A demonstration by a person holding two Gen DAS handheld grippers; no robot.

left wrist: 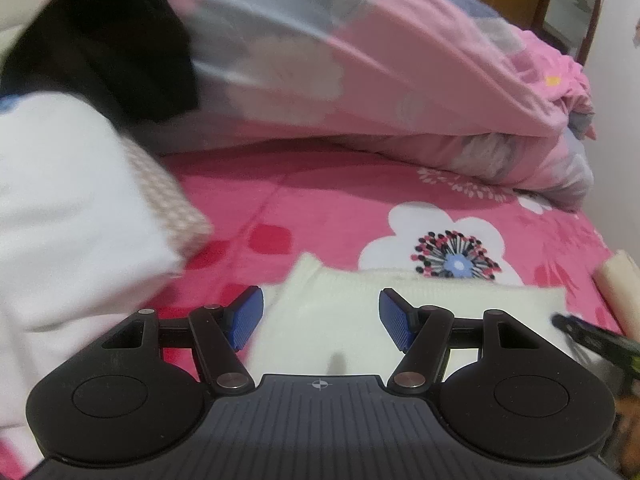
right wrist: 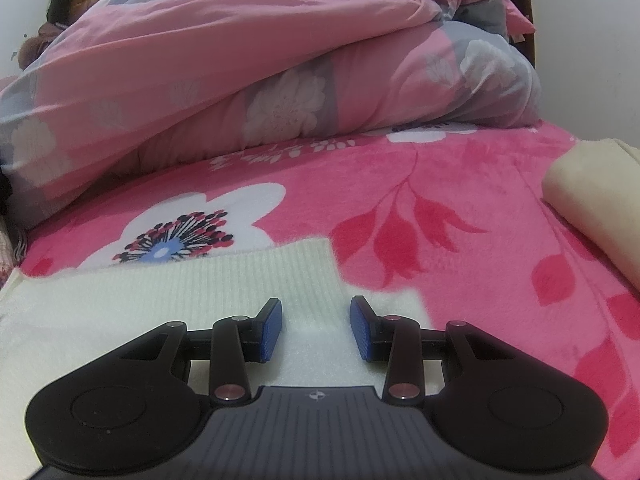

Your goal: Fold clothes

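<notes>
1. Far left, left cam: a white cloth pile w/ a dotted beige edge [left wrist: 168, 200] and a black garment [left wrist: 108, 40] sit blurred at the frame edge. Probably your waiting stack, parked clear of the work area. The right cam shows none of it.
2. Your left gripper [left wrist: 320, 320] hangs above the white knit sweater [left wrist: 340, 320]. Jaws spread, blue pads apart, nothing pinched between them; released.
3. The sweater lies flat on the pink flowered blanket [left wrist: 320, 200], near edge of the bed, likely laid out so you can fold it w/o bunching.
4. Left cam only: a dark tool tip [left wrist: 592, 336] pokes in at the right edge, prob. your other gripper, too blurred to be sure.
5. Your right gripper [right wrist: 316, 328] sits low over the sweater [right wrist: 200, 292], by its ribbed band. Jaws part open, no fabric between pads; not grasping.
6. Right cam only: the ribbing is sharp here, so you can judge where the hem ends.
7. Behind, the pink quilt [right wrist: 280, 60] is heaped at the back, out of the way.
8. Far right, a cream folded cloth [right wrist: 592, 200] rests on the blanket, well apart from the sweater; could be a finished piece. Left cam catches only a sliver.
9. Right cam alone shows a person at top left, behind the quilt.
</notes>
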